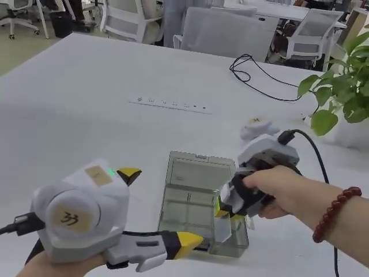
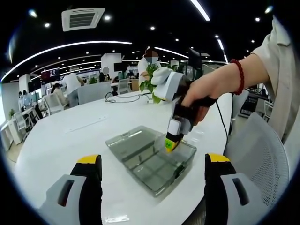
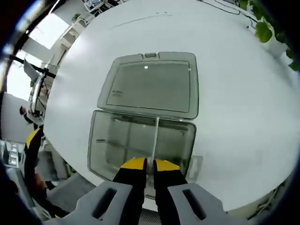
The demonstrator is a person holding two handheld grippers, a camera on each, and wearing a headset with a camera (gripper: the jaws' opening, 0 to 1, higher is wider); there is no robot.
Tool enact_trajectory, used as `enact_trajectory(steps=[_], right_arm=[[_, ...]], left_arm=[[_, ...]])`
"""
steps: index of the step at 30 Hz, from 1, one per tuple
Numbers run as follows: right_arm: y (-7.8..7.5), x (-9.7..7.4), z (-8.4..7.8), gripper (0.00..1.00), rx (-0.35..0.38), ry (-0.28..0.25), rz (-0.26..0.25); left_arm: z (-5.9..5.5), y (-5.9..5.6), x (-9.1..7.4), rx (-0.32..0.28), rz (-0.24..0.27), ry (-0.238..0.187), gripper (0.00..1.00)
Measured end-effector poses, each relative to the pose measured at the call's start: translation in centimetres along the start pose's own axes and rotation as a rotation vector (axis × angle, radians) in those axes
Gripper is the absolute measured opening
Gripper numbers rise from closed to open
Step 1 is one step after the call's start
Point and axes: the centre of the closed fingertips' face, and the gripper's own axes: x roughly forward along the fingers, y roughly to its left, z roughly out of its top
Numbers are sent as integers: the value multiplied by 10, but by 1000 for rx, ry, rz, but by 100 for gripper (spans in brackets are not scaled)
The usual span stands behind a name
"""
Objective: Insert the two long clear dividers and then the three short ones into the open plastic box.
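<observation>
The open clear plastic box lies on the white table with its lid folded back flat; it also shows as the box and the box. My right gripper points down over the box's near wall, shut on a thin clear divider that stands on edge and runs to the hinge side. That right gripper and right gripper sits at the box's right part. My left gripper hovers open at the near left of the box, and the left gripper holds nothing.
A small clear piece lies on the table just right of the box. A flush socket strip and a black cable lie further back. A potted plant stands at the right, with office chairs behind the table.
</observation>
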Motion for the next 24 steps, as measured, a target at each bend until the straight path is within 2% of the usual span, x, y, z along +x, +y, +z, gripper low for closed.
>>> enact_trajectory(steps=[4, 7, 24], right_arm=[[2, 2, 1, 7, -104, -4, -64], [3, 6, 1, 7, -128, -3, -85], [-4, 23, -2, 7, -136, -26, -117]], left_arm=[[0, 1, -1, 1, 7, 2, 92], [0, 1, -2, 0, 12, 2, 92], [-2, 7, -9, -21, 47, 6, 90]])
